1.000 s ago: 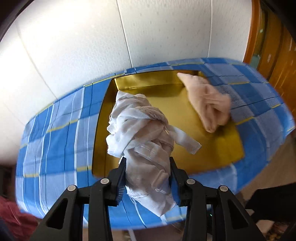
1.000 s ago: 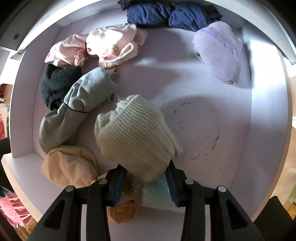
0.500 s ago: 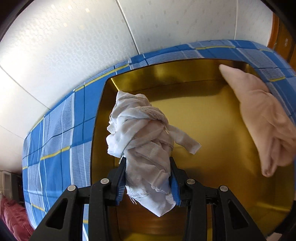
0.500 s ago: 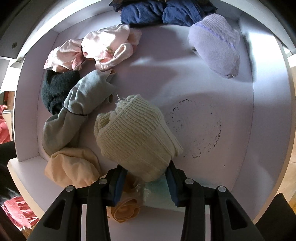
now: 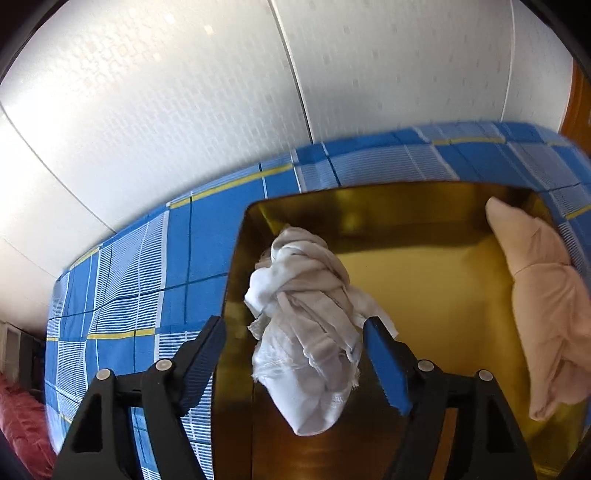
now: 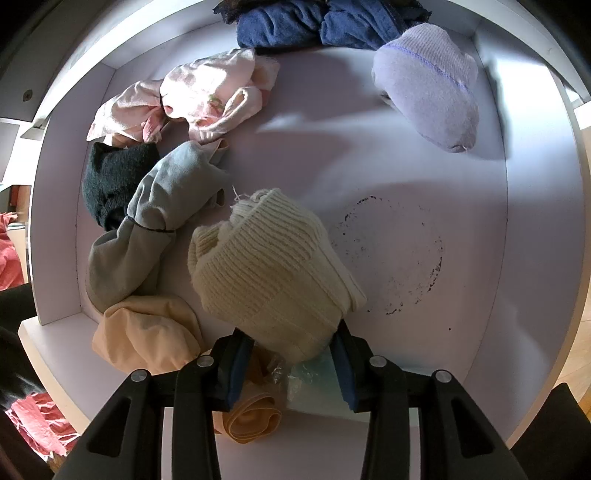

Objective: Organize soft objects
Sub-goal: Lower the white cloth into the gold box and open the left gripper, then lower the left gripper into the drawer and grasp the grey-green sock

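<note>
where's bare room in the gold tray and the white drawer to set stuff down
Gold tray: bare middle between white cloth bundle and peach cloth. White drawer: bare right of cream knit, below lilac sock; left side crowded.

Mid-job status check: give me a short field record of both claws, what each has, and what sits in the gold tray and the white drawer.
left claw: jaws opening, white knotted cloth between them, left pad clear of it
left drop spot: gold tray on blue checked cloth
already in tray: pale pink garment, right side
right claw: shut on cream knit bundle
right location: over white drawer
drawer contents: lavender sock, navy items, pink garment, black sock, grey sock, peach cloth
</note>
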{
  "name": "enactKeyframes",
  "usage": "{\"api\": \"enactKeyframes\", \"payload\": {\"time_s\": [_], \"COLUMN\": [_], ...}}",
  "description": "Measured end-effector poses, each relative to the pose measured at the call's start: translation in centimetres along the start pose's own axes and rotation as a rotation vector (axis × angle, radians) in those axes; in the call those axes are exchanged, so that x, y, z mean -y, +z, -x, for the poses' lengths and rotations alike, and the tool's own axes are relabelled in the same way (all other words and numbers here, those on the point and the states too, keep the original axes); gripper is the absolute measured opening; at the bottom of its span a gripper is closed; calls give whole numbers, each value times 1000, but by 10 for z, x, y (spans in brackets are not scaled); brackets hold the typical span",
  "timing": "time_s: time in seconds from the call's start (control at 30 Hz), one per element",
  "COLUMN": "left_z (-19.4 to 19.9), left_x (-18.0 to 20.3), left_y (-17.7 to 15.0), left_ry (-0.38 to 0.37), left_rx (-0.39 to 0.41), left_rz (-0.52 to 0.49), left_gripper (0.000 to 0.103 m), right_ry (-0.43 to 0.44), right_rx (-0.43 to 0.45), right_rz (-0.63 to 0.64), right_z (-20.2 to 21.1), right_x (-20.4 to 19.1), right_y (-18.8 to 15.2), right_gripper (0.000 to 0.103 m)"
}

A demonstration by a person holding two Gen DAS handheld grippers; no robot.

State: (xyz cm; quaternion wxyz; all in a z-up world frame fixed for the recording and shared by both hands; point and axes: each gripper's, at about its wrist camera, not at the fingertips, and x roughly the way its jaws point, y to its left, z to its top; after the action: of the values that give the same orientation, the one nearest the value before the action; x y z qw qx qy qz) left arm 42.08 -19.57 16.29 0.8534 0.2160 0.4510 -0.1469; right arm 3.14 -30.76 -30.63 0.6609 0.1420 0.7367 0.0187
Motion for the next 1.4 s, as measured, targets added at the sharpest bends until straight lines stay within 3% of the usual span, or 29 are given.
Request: {"api": "enactKeyframes", "payload": {"time_s": [0.43, 0.63, 0.93, 1.17, 1.4], "left_z": [58, 91, 141, 131, 79], "left_x": [-27, -28, -19, 24, 64], "left_y": [-69, -119, -212, -274, -312], "left_ry": [-82, -85, -157, -227, -251], "left_rx": [91, 134, 239, 152, -37], "left_rz": [131, 133, 219, 203, 176], "left_gripper": [83, 88, 94, 95, 95], "right_ry": [-43, -55, -109, -118, -122], "right_rx": [14, 17, 24, 23, 15], "right_rz": [41, 54, 95, 69, 39], "right_z": [-2, -3, -4, -3, -5], "right_x": [-18, -25, -40, -40, -41], "right_y": [-8, -14, -20, -25, -23], "right_gripper": [41, 41, 41, 41, 40]}}
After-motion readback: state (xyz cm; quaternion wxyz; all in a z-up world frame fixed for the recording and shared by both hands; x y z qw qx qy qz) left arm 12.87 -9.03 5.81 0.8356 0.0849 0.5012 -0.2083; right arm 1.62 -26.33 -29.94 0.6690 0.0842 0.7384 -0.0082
